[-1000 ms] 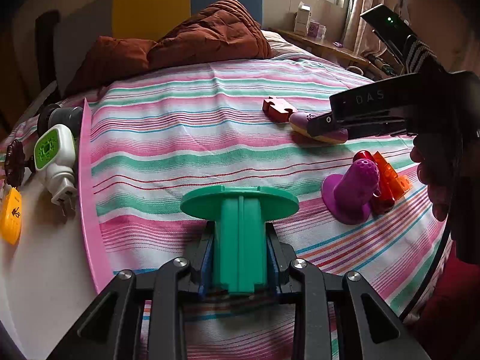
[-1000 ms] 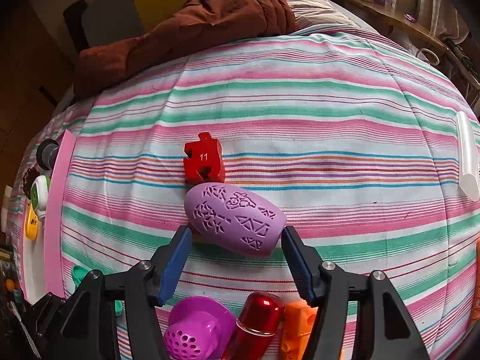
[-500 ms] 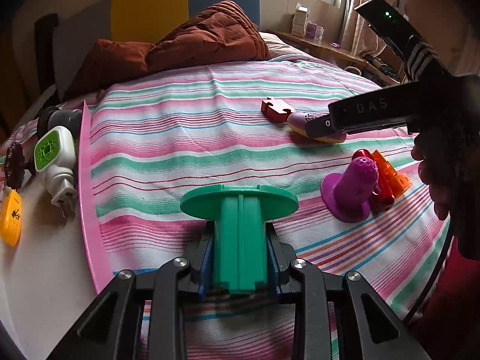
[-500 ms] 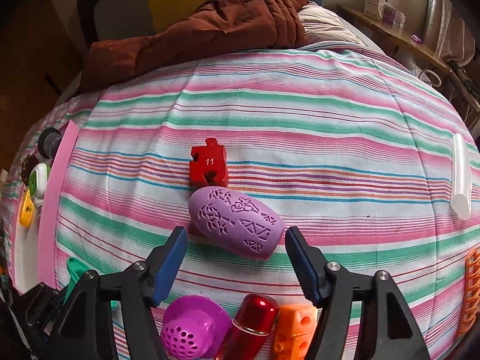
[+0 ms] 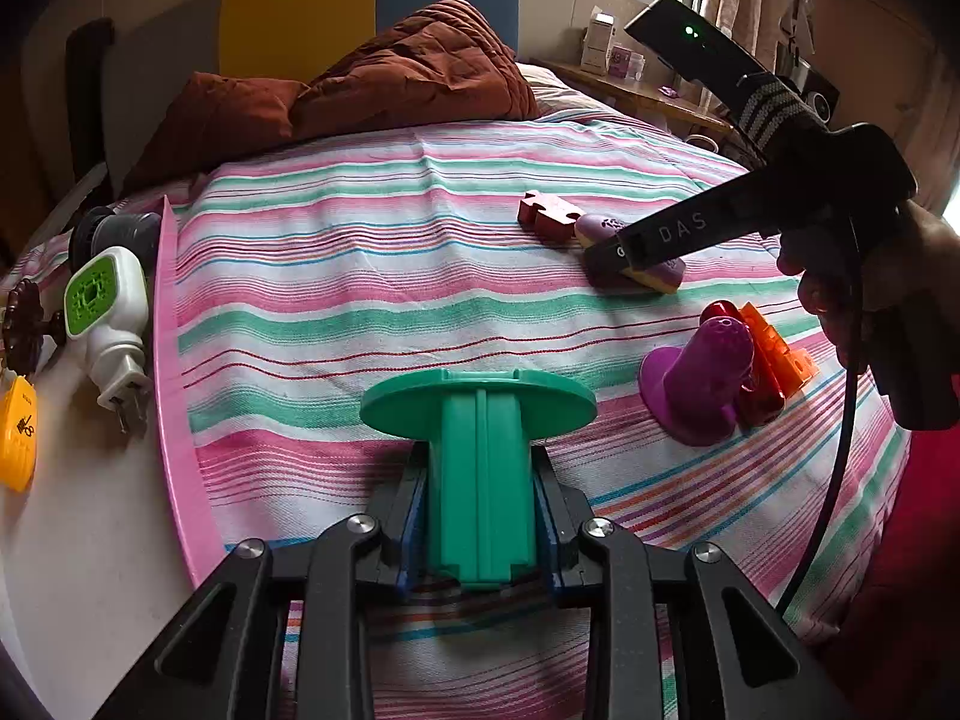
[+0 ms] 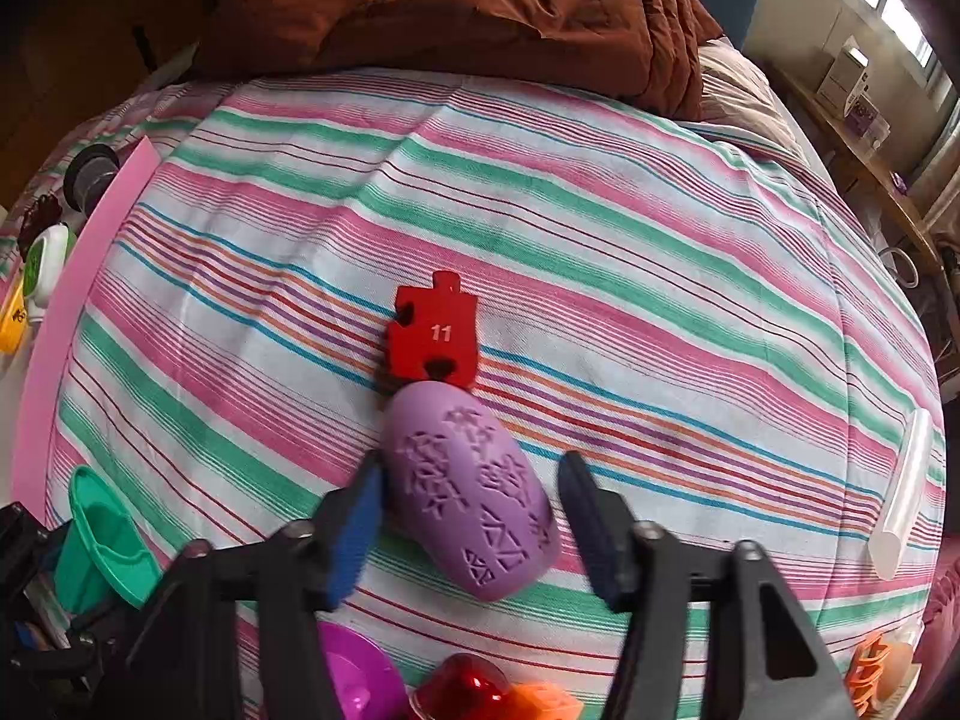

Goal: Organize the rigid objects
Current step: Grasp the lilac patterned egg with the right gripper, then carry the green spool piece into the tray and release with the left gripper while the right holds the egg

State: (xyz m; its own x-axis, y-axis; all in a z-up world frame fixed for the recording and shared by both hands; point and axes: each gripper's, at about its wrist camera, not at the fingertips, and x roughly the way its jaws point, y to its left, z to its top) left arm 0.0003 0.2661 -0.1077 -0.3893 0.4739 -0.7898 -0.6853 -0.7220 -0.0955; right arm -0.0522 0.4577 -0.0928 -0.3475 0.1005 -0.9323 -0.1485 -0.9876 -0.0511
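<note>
Midway, judging by the layout: left gripper (image 5: 480, 516) clamped on the green spool (image 5: 478, 450) above the striped bedspread (image 5: 372, 276), right gripper (image 6: 471, 516) spread around the unlifted purple embossed piece (image 6: 474, 492), red puzzle piece (image 6: 433, 336) and others unsorted.

- Purple embossed oval piece (image 5: 645, 276): mostly hidden behind the right hand-held gripper (image 5: 606, 252) in the left wrist view.
- Red cylinder (image 6: 462, 690), magenta cup (image 6: 360, 675), orange block (image 6: 543, 705): cut off by the bottom edge.
- Yellow tag (image 5: 17, 441): cut off at the left edge; print too small to read.
- Boxes on windowsill (image 5: 600, 45): labels illegible.
</note>
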